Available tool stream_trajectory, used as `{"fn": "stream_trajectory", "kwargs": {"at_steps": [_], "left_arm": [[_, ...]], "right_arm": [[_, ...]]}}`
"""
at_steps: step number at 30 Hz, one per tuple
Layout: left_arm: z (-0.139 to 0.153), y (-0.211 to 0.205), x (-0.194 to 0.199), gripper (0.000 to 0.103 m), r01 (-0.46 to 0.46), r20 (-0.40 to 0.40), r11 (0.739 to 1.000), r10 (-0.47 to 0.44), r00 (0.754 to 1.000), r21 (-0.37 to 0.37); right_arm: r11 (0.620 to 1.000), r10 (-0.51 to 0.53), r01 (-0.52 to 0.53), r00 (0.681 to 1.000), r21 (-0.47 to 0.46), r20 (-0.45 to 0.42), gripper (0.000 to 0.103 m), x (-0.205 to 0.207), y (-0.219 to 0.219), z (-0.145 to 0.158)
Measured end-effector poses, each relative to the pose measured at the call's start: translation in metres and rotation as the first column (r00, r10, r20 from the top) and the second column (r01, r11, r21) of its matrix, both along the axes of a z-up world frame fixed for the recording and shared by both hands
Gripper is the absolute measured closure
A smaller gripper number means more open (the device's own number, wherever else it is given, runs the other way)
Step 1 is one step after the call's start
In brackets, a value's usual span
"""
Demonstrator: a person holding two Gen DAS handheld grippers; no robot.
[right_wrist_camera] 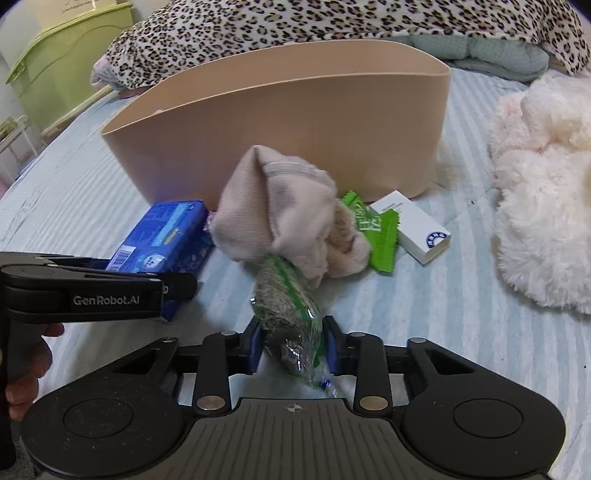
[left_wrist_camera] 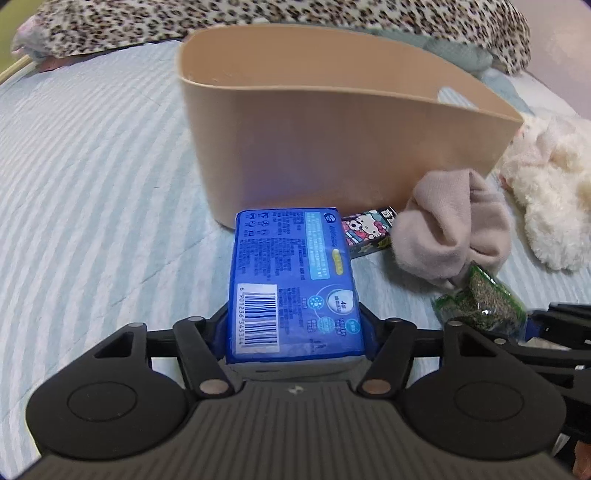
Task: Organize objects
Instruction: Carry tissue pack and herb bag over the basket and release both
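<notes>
A: What is each tool doing?

B: The left gripper (left_wrist_camera: 295,325) is clenched on the blue tissue pack (left_wrist_camera: 291,280), which lies on the striped bedspread (left_wrist_camera: 92,184) just in front of the beige bin (left_wrist_camera: 332,147), its far end near the bin's wall. The right gripper (right_wrist_camera: 293,345) is clamped on a clear bag of dried herbs (right_wrist_camera: 288,310), also in front of the bin

A: What does only one camera catch?

B: The right wrist view shows a white box (right_wrist_camera: 413,227) and a green wrapper (right_wrist_camera: 373,232) before the bin, with the green wrapper partly behind the beige sock bundle (right_wrist_camera: 284,210), plus a lime green cabinet (right_wrist_camera: 66,55) far left of the bin. The left wrist view alone shows the Hello Kitty box (left_wrist_camera: 365,229), touching the bin's base beside the pack

A: And both?

B: The fluffy white plush (left_wrist_camera: 546,199) right of the bin, the leopard blanket (right_wrist_camera: 332,26) behind it

A: Any writing?

B: The left gripper's side reads "GenRobot.AI" in the right view. The pack carries a barcode starting 6 901236; its small print is too fine to read. The white box has a round blue seal, illegible
</notes>
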State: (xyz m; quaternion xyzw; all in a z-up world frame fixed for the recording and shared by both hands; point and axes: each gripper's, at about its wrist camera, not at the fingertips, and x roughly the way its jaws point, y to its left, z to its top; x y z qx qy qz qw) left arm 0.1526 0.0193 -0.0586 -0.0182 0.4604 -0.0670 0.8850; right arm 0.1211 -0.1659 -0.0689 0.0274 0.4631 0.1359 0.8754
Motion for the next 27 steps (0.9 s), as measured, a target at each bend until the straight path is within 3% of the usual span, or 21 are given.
{"fn": "stream_trajectory", "kwargs": {"at_steps": [8, 16, 27], "left_arm": [[0.028, 0.009, -0.031, 0.037, 0.009, 0.081, 1.000, -0.008, 0.997, -0.010], [0.071, 0.012, -0.049, 0.037, 0.013, 0.186, 1.000, -0.007, 0.983, -0.028], [0.123, 0.003, -0.015, 0.037, 0.003, 0.318, 1.000, -0.003, 0.948, 0.000]], "right_arm": [[1.000, 0.026, -0.026, 0.998, -0.008, 0.055, 0.077, -0.021, 0.001, 0.022], [1.000, -0.027, 0.025, 0.988, 0.014, 0.155, 0.077, -0.025, -0.026, 0.061], [0.997, -0.073, 0.069, 0.944, 0.022, 0.322, 0.077, 0.008, -0.043, 0.121]]}}
